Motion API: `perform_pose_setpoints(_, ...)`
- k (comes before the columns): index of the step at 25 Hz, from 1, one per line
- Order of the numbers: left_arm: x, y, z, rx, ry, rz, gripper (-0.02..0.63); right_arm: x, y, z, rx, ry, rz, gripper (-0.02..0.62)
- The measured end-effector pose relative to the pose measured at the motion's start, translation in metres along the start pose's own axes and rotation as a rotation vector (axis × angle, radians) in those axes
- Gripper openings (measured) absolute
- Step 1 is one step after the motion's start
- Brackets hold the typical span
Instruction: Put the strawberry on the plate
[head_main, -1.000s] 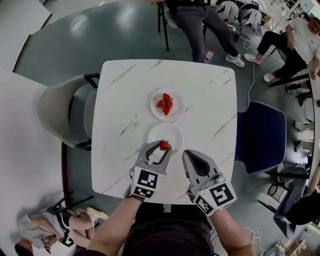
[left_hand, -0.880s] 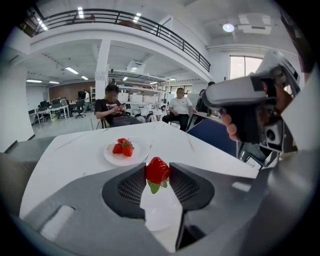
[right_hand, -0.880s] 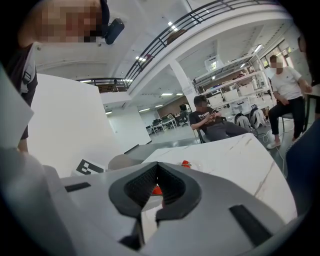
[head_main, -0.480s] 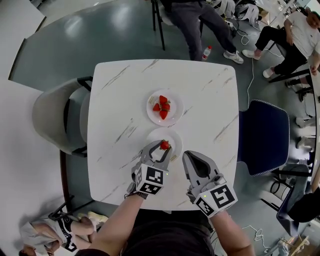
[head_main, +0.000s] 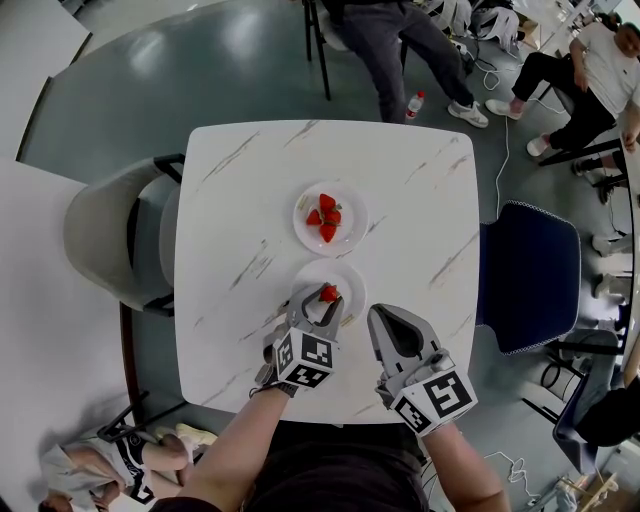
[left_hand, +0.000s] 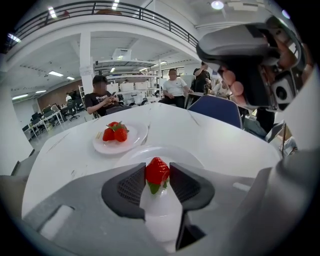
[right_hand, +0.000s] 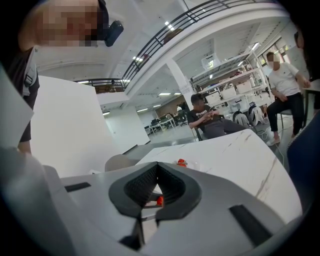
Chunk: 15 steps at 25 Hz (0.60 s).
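My left gripper (head_main: 327, 297) (left_hand: 158, 175) is shut on a red strawberry (head_main: 328, 293) (left_hand: 157, 172), held over the near part of an empty white plate (head_main: 330, 274) (left_hand: 172, 152). Just beyond stands a second white plate (head_main: 331, 217) (left_hand: 120, 141) carrying several strawberries (head_main: 326, 216) (left_hand: 115, 132). To the right of the left gripper, my right gripper (head_main: 390, 327) (right_hand: 158, 172) hangs over the table's near part with its jaws closed and nothing between them.
The white marble table (head_main: 250, 220) has a grey chair (head_main: 120, 235) at its left and a blue chair (head_main: 525, 275) at its right. People sit beyond the far edge, with a bottle (head_main: 411, 106) on the floor there.
The left gripper with the strawberry has shifted slightly and turned a little over the near plate. The right gripper has stayed almost still.
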<state>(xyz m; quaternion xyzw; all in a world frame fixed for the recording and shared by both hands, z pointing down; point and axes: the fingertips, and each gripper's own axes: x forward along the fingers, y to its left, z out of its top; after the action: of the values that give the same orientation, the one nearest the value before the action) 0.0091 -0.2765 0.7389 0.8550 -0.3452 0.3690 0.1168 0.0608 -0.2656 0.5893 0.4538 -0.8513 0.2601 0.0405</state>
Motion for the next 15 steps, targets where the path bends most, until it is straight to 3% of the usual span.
perform_pose_setpoints(6,-0.001,-0.002,0.0,0.011,0.001,-0.01,0.15,-0.002,0.001,0.0,0.0,0.004,0.001,0.003)
perform_pose_setpoints(15,-0.047,0.01,0.03,-0.085,-0.09,0.01,0.149,-0.012,0.019,0.015,-0.016,0.007,0.006,0.003)
